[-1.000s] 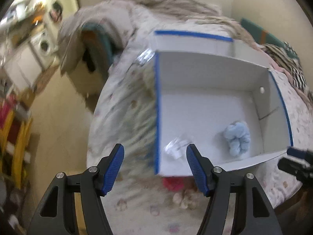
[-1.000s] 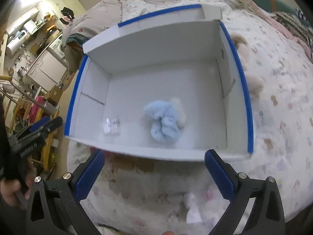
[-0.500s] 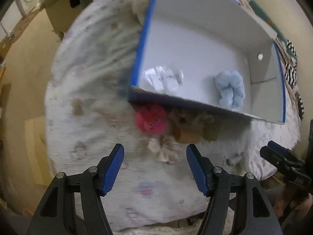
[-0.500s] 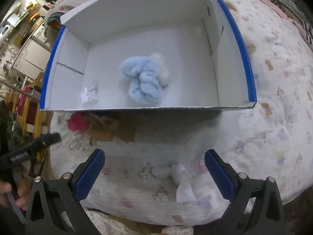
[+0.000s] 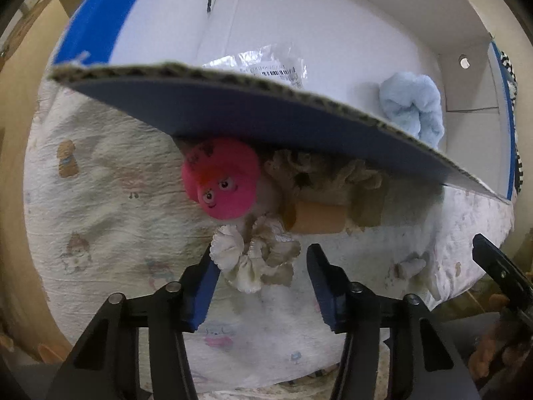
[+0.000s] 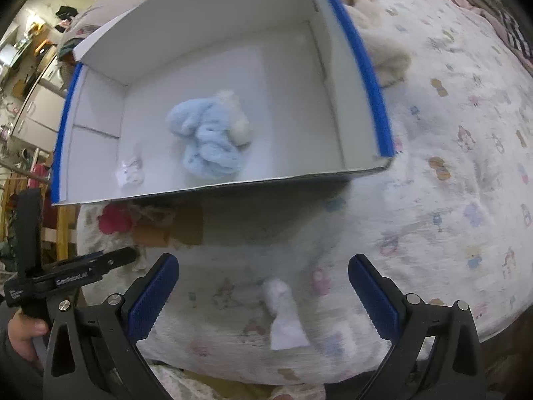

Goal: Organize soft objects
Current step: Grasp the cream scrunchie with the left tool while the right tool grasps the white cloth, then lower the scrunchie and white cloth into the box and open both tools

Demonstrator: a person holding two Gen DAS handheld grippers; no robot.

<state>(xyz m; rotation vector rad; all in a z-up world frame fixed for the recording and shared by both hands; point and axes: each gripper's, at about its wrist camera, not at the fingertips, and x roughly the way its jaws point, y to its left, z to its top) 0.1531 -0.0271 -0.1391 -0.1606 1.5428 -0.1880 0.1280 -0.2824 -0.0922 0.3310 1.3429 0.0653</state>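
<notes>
A cream frilly scrunchie (image 5: 256, 260) lies on the patterned bedspread in front of the white box (image 5: 299, 16). My left gripper (image 5: 260, 253) points down around it and its jaws are closing. The left pad touches the frills and the right pad stands just clear. A pink plush toy (image 5: 223, 180) is tucked under the box's front edge. Inside the box lie a light blue fluffy piece (image 6: 206, 136) and a clear plastic wrapper (image 6: 130, 170). My right gripper (image 6: 263, 261) hangs wide open above a white cloth piece (image 6: 283, 310).
A tan cardboard scrap (image 5: 319, 220) and beige frilly fabric (image 5: 316, 166) sit under the box's front wall. A cream plush (image 6: 383, 50) lies against the box's right side. The bed edge runs close below both grippers. A hand (image 6: 23, 333) holds the left gripper's handle.
My left gripper has dropped from above the box to the scrunchie in front of it, and its jaws have narrowed. The right gripper has sunk towards the white cloth.
</notes>
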